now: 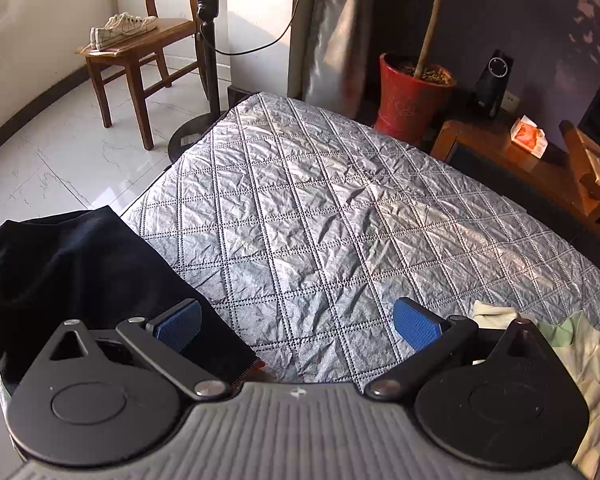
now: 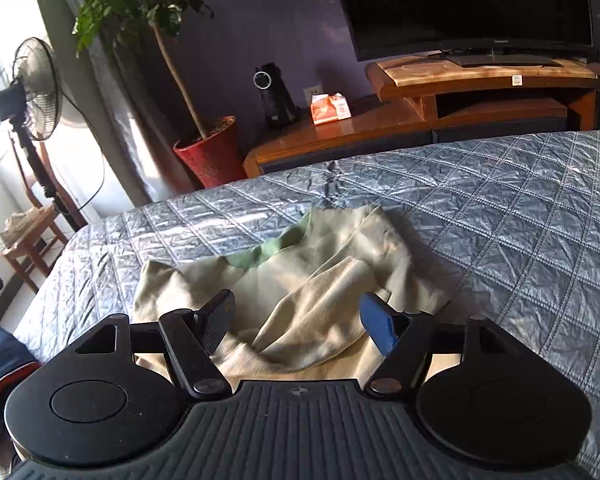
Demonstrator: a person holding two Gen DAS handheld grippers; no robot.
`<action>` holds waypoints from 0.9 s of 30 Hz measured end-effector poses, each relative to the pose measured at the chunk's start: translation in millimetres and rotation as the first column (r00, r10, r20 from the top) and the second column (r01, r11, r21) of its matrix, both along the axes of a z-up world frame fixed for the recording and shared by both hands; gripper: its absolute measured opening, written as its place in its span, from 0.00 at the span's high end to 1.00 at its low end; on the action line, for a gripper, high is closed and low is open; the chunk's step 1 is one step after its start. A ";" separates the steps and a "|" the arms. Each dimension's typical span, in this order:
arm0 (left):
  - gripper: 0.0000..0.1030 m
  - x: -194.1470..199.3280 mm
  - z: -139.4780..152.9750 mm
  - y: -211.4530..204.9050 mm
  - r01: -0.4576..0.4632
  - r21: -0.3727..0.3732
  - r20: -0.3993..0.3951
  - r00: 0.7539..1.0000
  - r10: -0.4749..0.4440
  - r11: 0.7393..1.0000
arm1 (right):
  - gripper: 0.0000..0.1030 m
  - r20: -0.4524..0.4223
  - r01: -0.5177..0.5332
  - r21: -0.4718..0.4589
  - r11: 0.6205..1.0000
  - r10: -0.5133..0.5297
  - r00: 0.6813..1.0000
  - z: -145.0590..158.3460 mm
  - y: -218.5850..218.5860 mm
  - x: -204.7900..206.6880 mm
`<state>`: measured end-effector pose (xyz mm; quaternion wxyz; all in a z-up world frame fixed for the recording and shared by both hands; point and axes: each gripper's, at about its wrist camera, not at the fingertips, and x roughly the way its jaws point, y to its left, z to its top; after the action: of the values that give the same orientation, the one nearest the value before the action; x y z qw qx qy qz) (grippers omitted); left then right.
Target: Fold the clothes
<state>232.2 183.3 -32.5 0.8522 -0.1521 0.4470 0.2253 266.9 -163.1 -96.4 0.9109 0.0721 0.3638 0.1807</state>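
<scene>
A dark garment (image 1: 72, 276) is seen folded at the quilted bed's (image 1: 320, 208) edge, while a cream-and-green top (image 2: 300, 280) is left crumpled beneath the wide-open, empty right gripper (image 2: 298, 320) and left gripper (image 1: 298, 326).

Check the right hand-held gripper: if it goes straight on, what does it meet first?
Most likely the pale green garment on the quilted bedspread; the right hand-held gripper is open above it, nothing between. Depth is unclear.
</scene>
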 end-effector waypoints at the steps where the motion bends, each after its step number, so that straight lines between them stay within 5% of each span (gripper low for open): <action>1: 0.01 1.4 -0.8 -2.5 0.006 -0.001 -0.002 1.000 -0.006 1.000 | 0.26 -0.006 -0.071 -0.036 0.997 0.070 0.997 1.4 8.3 8.2; 4: 0.01 6.2 -3.8 -10.5 0.021 0.003 -0.011 1.000 -0.021 1.000 | 0.27 -0.045 -0.367 -0.170 0.915 0.365 0.930 -4.8 49.6 9.3; 7: 0.01 8.7 -5.4 -17.6 0.038 0.006 -0.016 0.999 -0.038 0.999 | 0.36 -0.088 -0.509 -0.411 0.756 0.522 0.848 -24.3 80.1 -7.7; 9: 0.01 9.8 -5.7 -21.2 0.049 0.012 -0.017 0.999 -0.049 0.999 | 0.35 -0.132 -0.555 -0.421 0.718 0.556 0.820 -34.6 81.3 -8.0; 12: 0.01 11.6 -6.6 -24.3 0.059 0.015 -0.021 0.998 -0.059 0.998 | 0.44 -0.172 -0.576 -0.398 0.714 0.558 0.811 -48.7 73.5 -5.5; 13: 0.01 11.9 -7.0 -24.9 0.060 0.015 -0.022 0.998 -0.060 0.998 | 0.70 -0.165 -0.570 -0.393 0.722 0.554 0.816 -49.7 70.3 -5.0; 15: 0.01 12.3 -7.1 -26.3 0.064 0.018 -0.023 0.998 -0.063 0.998 | 0.98 -0.119 -0.540 -0.378 0.752 0.539 0.834 -44.1 63.2 -5.6; 17: 0.01 12.7 -7.2 -27.9 0.066 0.021 -0.024 0.998 -0.066 0.998 | 0.98 -0.066 -0.515 -0.325 0.793 0.524 0.849 -25.6 57.4 -9.4; 20: 0.01 13.8 -8.0 -29.2 0.067 0.018 -0.025 0.997 -0.067 0.998 | 0.98 0.016 -0.505 -0.037 0.863 0.505 0.863 28.7 44.3 -12.2; 23: 0.01 16.0 -9.5 -32.4 0.079 0.011 -0.030 0.996 -0.079 0.997 | 0.96 0.013 -0.538 0.164 0.827 0.543 0.839 59.0 41.1 -4.4; 26: 0.01 17.4 -11.2 -35.1 0.091 0.005 -0.036 0.995 -0.091 0.996 | 0.91 -0.003 -0.447 0.288 0.847 0.468 0.884 54.5 22.1 16.5; 27: 0.01 17.7 -11.3 -35.6 0.092 0.005 -0.037 0.995 -0.092 0.996 | 0.85 -0.039 -0.411 0.237 0.880 0.432 0.901 46.8 18.2 21.4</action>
<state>250.0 147.7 -43.8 0.8538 -0.1244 0.4685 0.1900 288.3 -145.0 -49.6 0.8183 0.1011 0.3891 0.4108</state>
